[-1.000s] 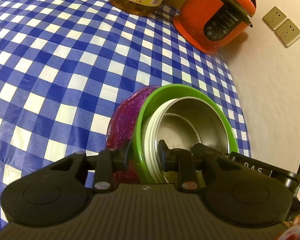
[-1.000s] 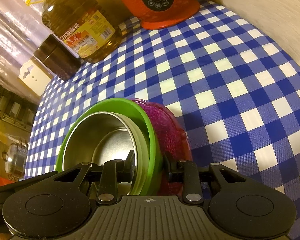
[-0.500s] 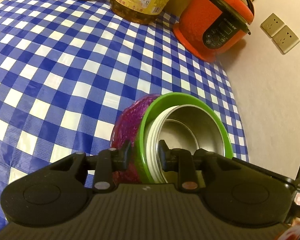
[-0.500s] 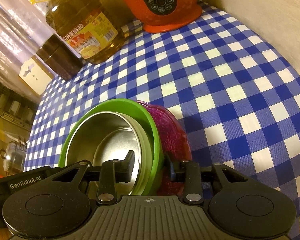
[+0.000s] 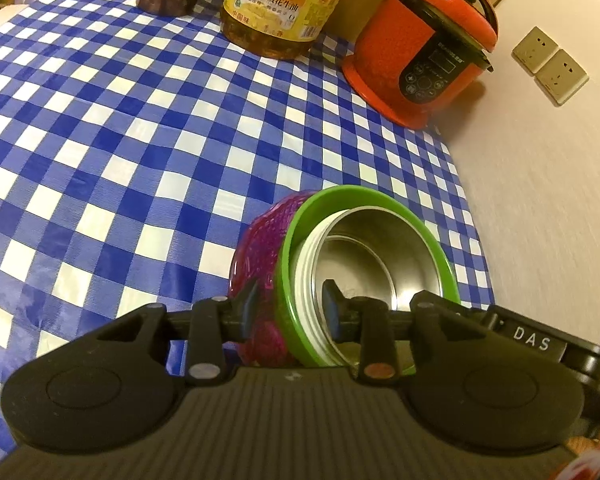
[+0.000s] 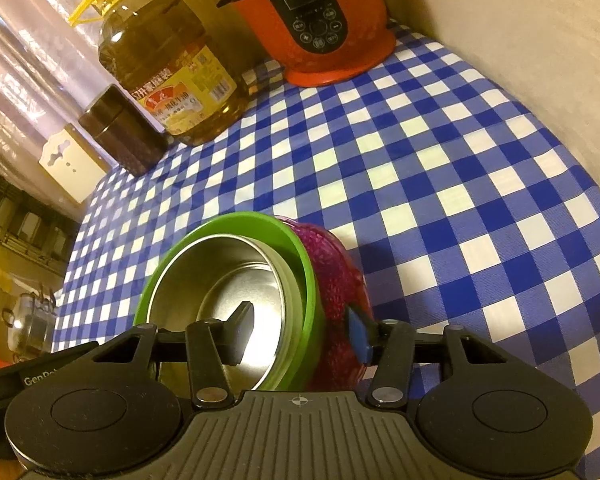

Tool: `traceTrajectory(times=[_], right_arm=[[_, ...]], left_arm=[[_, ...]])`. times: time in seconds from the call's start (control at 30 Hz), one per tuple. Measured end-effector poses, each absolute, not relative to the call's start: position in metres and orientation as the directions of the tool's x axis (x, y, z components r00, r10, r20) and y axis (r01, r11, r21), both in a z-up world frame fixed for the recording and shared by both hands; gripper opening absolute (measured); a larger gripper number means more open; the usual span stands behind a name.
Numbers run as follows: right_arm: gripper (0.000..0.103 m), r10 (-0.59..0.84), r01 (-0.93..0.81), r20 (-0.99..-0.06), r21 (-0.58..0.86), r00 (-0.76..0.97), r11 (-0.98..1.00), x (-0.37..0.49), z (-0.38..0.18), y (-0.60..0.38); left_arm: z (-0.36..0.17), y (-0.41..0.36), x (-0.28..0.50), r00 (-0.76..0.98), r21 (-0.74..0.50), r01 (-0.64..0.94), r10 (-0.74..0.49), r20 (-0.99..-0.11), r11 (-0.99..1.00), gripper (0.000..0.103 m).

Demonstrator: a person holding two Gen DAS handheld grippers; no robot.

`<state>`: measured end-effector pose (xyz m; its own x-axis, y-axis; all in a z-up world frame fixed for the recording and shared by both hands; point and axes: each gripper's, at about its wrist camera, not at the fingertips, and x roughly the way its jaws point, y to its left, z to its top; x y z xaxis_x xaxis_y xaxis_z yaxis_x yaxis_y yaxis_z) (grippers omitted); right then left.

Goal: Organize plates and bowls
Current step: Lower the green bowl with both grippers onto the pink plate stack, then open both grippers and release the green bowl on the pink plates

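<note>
Read the writing first: the orange-red cooker (image 6: 306, 20) carries "BEAROS" or similar above its small display, too fine to be sure, and its round buttons bear unreadable characters. The big oil bottle (image 5: 280, 4) wears a yellow label with Chinese print and a barcode; its yellow handle shows only in your right view. On the other tool's body you can read "DAS" in your left view and "GenRo…", cut off, in your right view.

Your left tongs (image 5: 290, 306) straddle the near rim of the nested stack: one finger outside against the purple textured plate (image 5: 260, 248), the other inside the steel bowl (image 5: 364, 256). They are closed on the stack. Your right tongs (image 6: 300, 330) do the same from the opposite side, one finger inside the steel bowl, the blue-padded finger outside on the purple plate, also clamped. The green bowl (image 6: 312, 280) sits between plate and steel bowl, and the whole stack is tilted, held just ahead of both tongs.

Beyond the tongs the desk (image 5: 100, 120) wears a blue-and-white checked cloth. A dark brown jar (image 6: 122, 130) stands beside the oil bottle at the far edge, the cooker further along. Two wall sockets (image 5: 550, 66) sit on the cream wall.
</note>
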<state>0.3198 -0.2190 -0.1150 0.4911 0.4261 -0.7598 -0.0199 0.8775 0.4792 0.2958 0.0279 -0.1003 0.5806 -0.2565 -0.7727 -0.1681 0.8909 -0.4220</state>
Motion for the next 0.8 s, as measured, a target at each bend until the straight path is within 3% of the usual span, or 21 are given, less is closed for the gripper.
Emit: traceTrajectory(times=[0.3,0.43,0.57,0.67,0.8], right_arm=[[0.051,0.430,-0.014,-0.749,0.491,0.503,0.871,0.305,-0.104,-0.223],[0.051,0.435,0.002,-0.746,0.505,0.505,0.863,0.297,-0.101,-0.228],[0.051,0.437,0.012,-0.741,0.513,0.510,0.858,0.291,-0.096,-0.233],[0.052,0.438,0.013,-0.735,0.518,0.517,0.855,0.284,-0.092,-0.236],[0.053,0.444,-0.013,-0.726,0.515,0.526,0.857,0.274,-0.085,-0.236]], left_arm=[[-0.088,0.027,0.279,0.605,-0.384,-0.144,-0.226,-0.763,0.912,0.038],[-0.083,0.027,0.268,0.625,-0.392,-0.137,-0.227,-0.747,0.910,0.050],[-0.077,0.026,0.256,0.638,-0.389,-0.128,-0.225,-0.736,0.912,0.054],[-0.070,0.024,0.246,0.657,-0.367,-0.115,-0.207,-0.725,0.923,0.065],[-0.061,0.021,0.231,0.685,-0.312,-0.095,-0.165,-0.709,0.945,0.073]])
